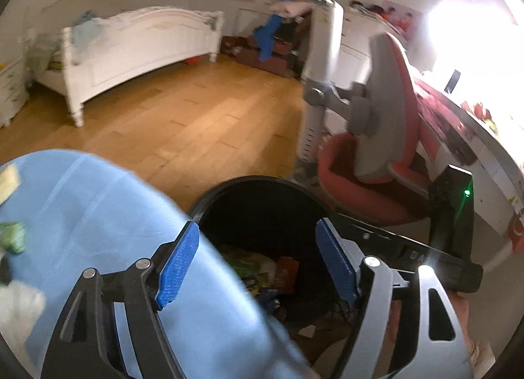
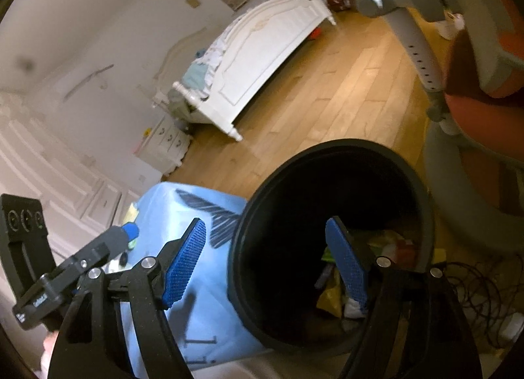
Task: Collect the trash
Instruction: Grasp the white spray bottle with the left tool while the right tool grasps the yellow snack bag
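A black round trash bin [image 1: 249, 195] [image 2: 327, 156] stands on the wood floor beside a blue-covered table [image 1: 98, 202] [image 2: 196, 313]. Wrappers and scraps [image 1: 262, 267] [image 2: 330, 297] lie in its bottom. My left gripper [image 1: 258, 264] is open and empty, over the bin's near edge. My right gripper [image 2: 265, 267] is open and empty, above the bin's mouth. The right gripper's body [image 1: 455, 231] shows in the left wrist view; the left gripper's body [image 2: 65, 267] shows in the right wrist view. Green trash [image 1: 13, 236] and a yellow piece [image 1: 8, 179] lie on the table's left.
A red and grey chair [image 1: 376, 136] [image 2: 475, 68] stands just right of the bin. A white bed [image 1: 137, 48] [image 2: 262, 61] is across the wood floor [image 1: 196, 123]. A desk [image 1: 475, 136] runs along the right. Black cables [image 2: 475, 294] lie on the floor by the bin.
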`<state>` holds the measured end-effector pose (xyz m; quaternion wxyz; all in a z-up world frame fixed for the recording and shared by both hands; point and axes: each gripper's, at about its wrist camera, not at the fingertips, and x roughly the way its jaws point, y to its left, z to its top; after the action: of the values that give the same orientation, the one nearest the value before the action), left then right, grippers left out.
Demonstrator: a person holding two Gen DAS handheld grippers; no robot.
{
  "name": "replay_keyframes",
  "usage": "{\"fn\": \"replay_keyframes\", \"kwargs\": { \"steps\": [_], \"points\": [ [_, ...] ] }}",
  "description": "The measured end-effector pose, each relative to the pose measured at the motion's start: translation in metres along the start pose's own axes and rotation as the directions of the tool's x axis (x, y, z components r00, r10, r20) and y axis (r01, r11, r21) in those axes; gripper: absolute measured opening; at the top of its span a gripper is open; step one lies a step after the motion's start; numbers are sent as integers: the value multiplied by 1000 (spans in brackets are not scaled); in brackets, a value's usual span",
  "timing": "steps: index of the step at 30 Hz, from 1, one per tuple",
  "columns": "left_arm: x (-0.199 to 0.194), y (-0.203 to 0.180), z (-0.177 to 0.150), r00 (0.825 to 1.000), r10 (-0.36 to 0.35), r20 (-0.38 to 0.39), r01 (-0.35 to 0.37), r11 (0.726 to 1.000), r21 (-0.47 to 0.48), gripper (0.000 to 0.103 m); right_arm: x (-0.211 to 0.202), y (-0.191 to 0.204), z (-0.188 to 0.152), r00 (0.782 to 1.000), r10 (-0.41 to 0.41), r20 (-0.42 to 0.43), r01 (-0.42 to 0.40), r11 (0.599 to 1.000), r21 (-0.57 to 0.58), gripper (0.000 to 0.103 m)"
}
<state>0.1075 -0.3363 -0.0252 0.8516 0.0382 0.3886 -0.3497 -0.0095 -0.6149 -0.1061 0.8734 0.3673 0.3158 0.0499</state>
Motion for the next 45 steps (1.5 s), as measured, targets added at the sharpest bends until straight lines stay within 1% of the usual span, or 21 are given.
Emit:
{"fn": "replay_keyframes", "kwargs": {
  "steps": [4, 7, 10, 15, 17, 20, 22, 25, 26, 27, 29, 30, 32, 33, 34, 36, 37, 41, 43, 44, 45],
  "points": [
    [-34, 46, -11, 996, 82, 35, -78, 992, -99, 74, 13, 34, -1, 999, 24, -33, -26, 997, -69, 75],
    [-61, 89, -23, 984, 170, 50, -159, 972, -174, 74, 26, 69, -3, 997, 45, -64, -53, 989, -139, 75],
    [-89, 132, -37, 965, 256, 52, -234, 938, -257, 74, 39, 107, -5, 993, 66, -98, -86, 973, -216, 75],
    [-127, 202, -61, 924, 382, 34, -340, 857, -387, 74, 65, 180, -7, 983, 94, -159, -145, 925, -351, 75],
    [-135, 226, -69, 912, 410, 14, -367, 831, -419, 73, 78, 207, -8, 978, 97, -185, -165, 901, -401, 75],
    [-138, 250, -73, 899, 437, -8, -398, 812, -428, 73, 102, 252, -10, 969, 97, -228, -198, 855, -480, 75],
    [-136, 263, -76, 898, 439, -21, -405, 808, -428, 69, 125, 289, -12, 964, 79, -255, -214, 800, -561, 75],
    [-130, 282, -79, 907, 418, -54, -400, 814, -421, 62, 156, 327, -15, 957, 43, -287, -235, 696, -678, 75],
    [-127, 285, -79, 909, 412, -59, -397, 817, -418, 61, 172, 344, -17, 952, 20, -305, -247, 637, -730, 75],
    [-127, 287, -80, 911, 407, -61, -394, 820, -416, 61, 182, 353, -21, 950, 2, -313, -253, 595, -763, 75],
    [-127, 289, -81, 917, 394, -59, -382, 829, -409, 61, 206, 376, -30, 945, -46, -323, -264, 474, -840, 75],
    [-127, 288, -80, 920, 388, -58, -377, 835, -401, 61, 220, 388, -37, 944, -78, -320, -265, 395, -879, 75],
    [-124, 288, -80, 921, 386, -61, -378, 842, -385, 61, 243, 405, -49, 938, -125, -324, -284, 262, -922, 77],
    [-122, 289, -80, 921, 384, -65, -378, 844, -380, 61, 249, 407, -53, 936, -137, -324, -291, 219, -931, 85],
    [-120, 289, -81, 922, 382, -70, -379, 846, -376, 61, 258, 412, -59, 937, -146, -318, -294, 165, -941, 86],
    [-117, 287, -82, 916, 396, -62, -391, 849, -356, 61, 274, 420, -68, 932, -166, -322, -313, 80, -946, 86],
    [-116, 286, -81, 914, 401, -64, -397, 850, -346, 61, 283, 423, -72, 929, -177, -325, -321, 51, -946, 86],
    [-115, 285, -80, 906, 418, -75, -418, 846, -331, 56, 314, 425, -80, 920, -231, -315, -323, 5, -946, 86],
    [-115, 286, -79, 902, 424, -79, -425, 845, -324, 51, 324, 423, -79, 912, -248, -325, -330, 21, -944, 85],
    [-116, 287, -79, 902, 424, -79, -426, 844, -325, 46, 328, 421, -78, 907, -255, -336, -338, 39, -940, 75],
    [-116, 288, -79, 902, 424, -77, -425, 842, -332, 43, 333, 419, -75, 894, -266, -361, -352, 83, -932, 67]
  ]
}}
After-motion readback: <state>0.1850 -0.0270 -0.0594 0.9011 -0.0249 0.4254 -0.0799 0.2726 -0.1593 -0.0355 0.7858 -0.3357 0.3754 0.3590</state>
